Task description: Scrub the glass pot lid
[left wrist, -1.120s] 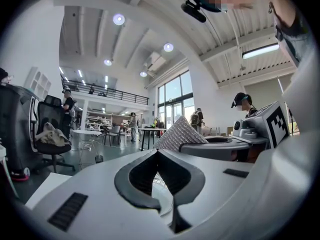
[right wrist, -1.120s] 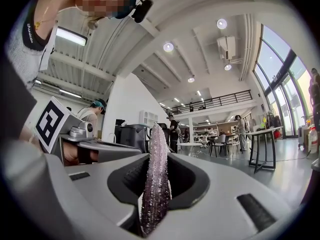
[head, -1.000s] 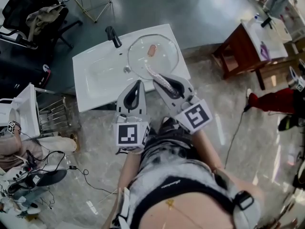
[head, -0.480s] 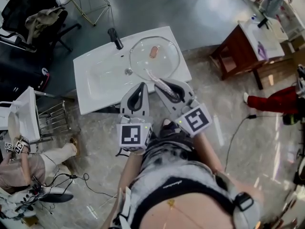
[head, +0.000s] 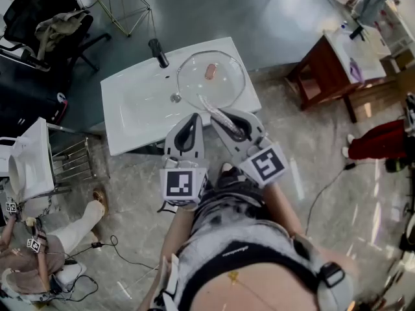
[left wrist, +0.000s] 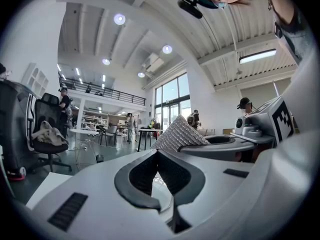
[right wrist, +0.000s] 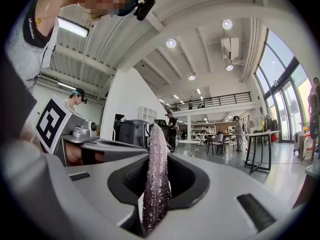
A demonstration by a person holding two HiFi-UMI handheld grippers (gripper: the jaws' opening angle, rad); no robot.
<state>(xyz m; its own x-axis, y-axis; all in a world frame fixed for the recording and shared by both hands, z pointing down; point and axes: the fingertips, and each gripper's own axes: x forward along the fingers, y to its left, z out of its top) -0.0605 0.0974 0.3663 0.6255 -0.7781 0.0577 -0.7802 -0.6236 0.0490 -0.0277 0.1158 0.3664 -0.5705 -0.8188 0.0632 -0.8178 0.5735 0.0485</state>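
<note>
The round glass pot lid (head: 211, 83) with a pinkish knob (head: 209, 71) lies on the right part of the white sink (head: 133, 109). My left gripper (head: 190, 118) hovers over the sink's near edge, shut and empty; its pads (left wrist: 150, 171) meet at the tip. My right gripper (head: 218, 113) is beside it, shut on a silvery scrub cloth (head: 214, 109) whose free end reaches over the lid's near rim. In the right gripper view the cloth (right wrist: 156, 174) stands edge-on between the jaws. The left gripper view shows the cloth (left wrist: 179, 134) sticking out of the right gripper (left wrist: 220, 145).
A black faucet (head: 157, 52) stands at the sink's back. A dark wooden table (head: 324, 67) is at the right, a black chair (head: 45, 24) at the upper left, a wire rack (head: 74, 157) left of the sink. A person (head: 35, 264) sits on the floor at lower left among cables.
Both grippers have stayed where they were, the cloth still gripped. The person on the floor at lower left has shifted down the picture; the red-clad legs at the right edge moved.
</note>
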